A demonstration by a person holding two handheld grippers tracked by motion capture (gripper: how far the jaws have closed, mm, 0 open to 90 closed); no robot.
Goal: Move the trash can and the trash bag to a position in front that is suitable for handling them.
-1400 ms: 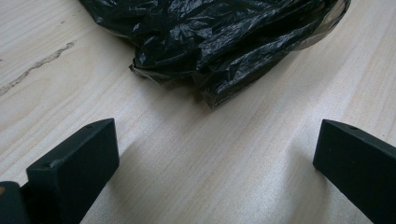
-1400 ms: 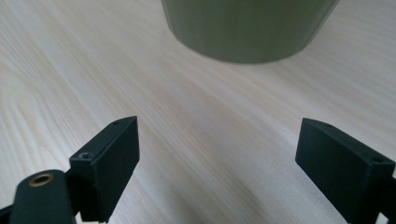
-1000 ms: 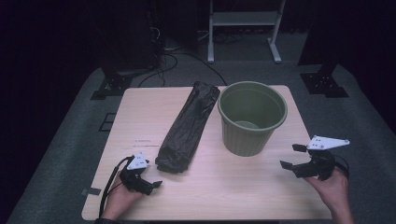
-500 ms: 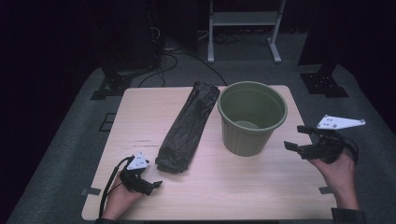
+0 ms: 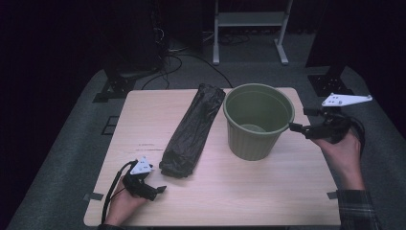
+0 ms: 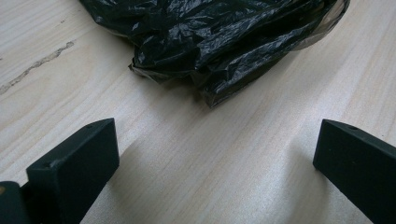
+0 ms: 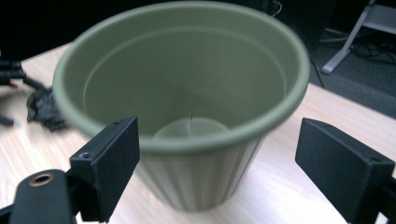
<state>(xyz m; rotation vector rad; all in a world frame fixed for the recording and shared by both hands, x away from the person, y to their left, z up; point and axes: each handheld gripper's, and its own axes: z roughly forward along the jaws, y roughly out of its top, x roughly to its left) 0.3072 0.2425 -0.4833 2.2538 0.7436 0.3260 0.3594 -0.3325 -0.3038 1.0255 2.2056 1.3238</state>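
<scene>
Left gripper (image 5: pixel 152 189) rested low at the near left of the table (image 5: pixel 268 196), jaws spread wide and holding nothing — in its own view the bare wood lay between them, with the crumpled near end of the black bag (image 6: pixel 219 42) just ahead and not touched. Seen from above, the bag (image 5: pixel 192 132) lay flat as a long roll, its long axis running from that near end away and slightly to the right, the far end reaching close to the table's back edge. Just right of it stood the green bucket (image 5: pixel 258 120), upright, mouth open to the top, close beside the bag's far half. Right gripper (image 5: pixel 298 120) was raised at the bucket's right side, jaws parted and gripping nothing — in its own view the rim (image 7: pixel 182 140) sat between them, pointing leftward at the bucket. Beyond the table stood a white stand (image 5: pixel 249 28) on dark floor.
</scene>
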